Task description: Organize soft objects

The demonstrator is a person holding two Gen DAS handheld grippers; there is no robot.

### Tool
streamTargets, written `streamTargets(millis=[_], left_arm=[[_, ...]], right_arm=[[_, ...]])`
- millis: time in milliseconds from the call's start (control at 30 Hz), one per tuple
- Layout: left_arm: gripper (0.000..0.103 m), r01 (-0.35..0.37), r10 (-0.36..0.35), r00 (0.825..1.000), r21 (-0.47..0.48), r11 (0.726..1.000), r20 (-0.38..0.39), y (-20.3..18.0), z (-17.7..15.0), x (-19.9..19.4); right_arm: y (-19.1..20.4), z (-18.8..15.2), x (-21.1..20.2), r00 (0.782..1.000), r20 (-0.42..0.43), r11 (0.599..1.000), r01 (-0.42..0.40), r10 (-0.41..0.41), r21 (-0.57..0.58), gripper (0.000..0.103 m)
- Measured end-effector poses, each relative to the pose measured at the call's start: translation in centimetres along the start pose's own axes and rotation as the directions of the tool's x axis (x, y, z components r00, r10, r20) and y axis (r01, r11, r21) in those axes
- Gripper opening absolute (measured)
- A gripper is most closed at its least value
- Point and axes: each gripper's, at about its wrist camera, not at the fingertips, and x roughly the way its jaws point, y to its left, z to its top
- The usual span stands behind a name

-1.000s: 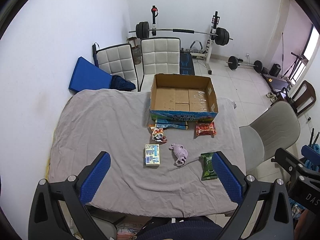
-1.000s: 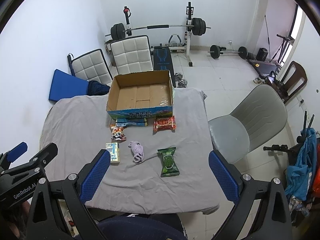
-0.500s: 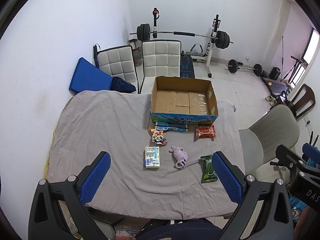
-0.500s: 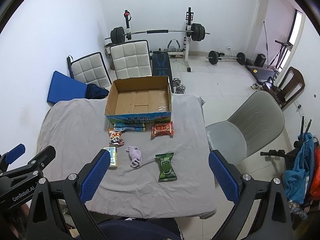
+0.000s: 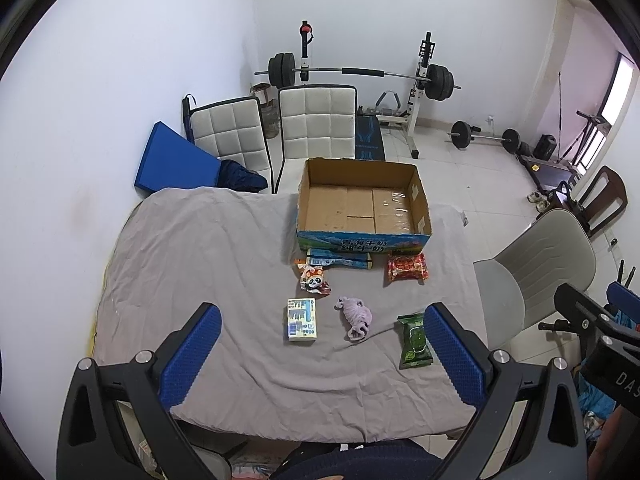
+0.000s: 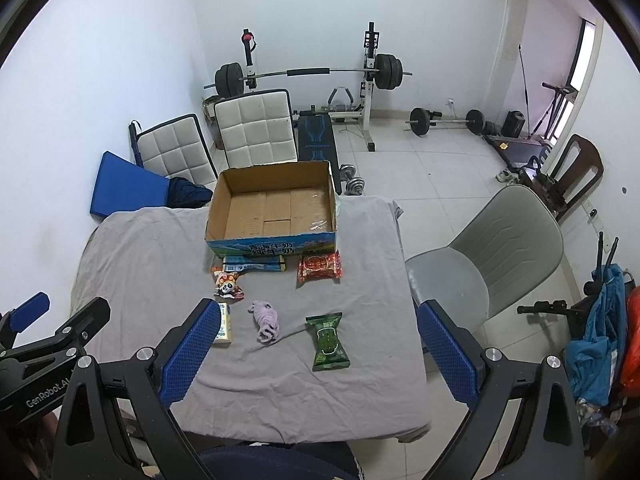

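Note:
An empty open cardboard box (image 5: 362, 204) (image 6: 276, 208) stands at the table's far side. In front of it lie a flat blue packet (image 5: 339, 259), a red snack bag (image 5: 407, 267) (image 6: 319, 266), a panda packet (image 5: 315, 278) (image 6: 228, 282), a small white-blue carton (image 5: 303, 319) (image 6: 224, 322), a purple soft toy (image 5: 355, 317) (image 6: 265, 320) and a green packet (image 5: 415, 340) (image 6: 327, 341). My left gripper (image 5: 320, 354) and right gripper (image 6: 316, 354) are both open and empty, held high above the table's near edge.
A grey cloth covers the table (image 5: 192, 264). A grey chair (image 6: 488, 256) stands to the right. Two white padded chairs (image 5: 316, 124) and a blue mat (image 5: 172, 164) are behind the table. Barbell rack (image 6: 308, 76) and weights stand at the back wall.
Both grippers have risen and drawn back a little, so the table and objects look smaller. Nothing on the table has moved.

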Motion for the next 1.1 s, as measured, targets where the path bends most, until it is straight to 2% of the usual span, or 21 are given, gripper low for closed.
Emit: streamTargets(millis=[400,1100], left_arm=[[0.103,-0.014,0.014,1.000,-0.005,1.000,0.021,0.2,0.2,-0.1],[0.103,0.009,-0.008,1.000,-0.014,1.000,0.011,0.9,0.7,0.9]], right_arm=[[-0.1,0.0,0.0,1.000,-0.001,1.000,0.003,-0.003,-0.004,0.100],[1.1,0.3,2.1,0.999,-0.032,1.000,-0.005,0.005,-0.009,0.100]])
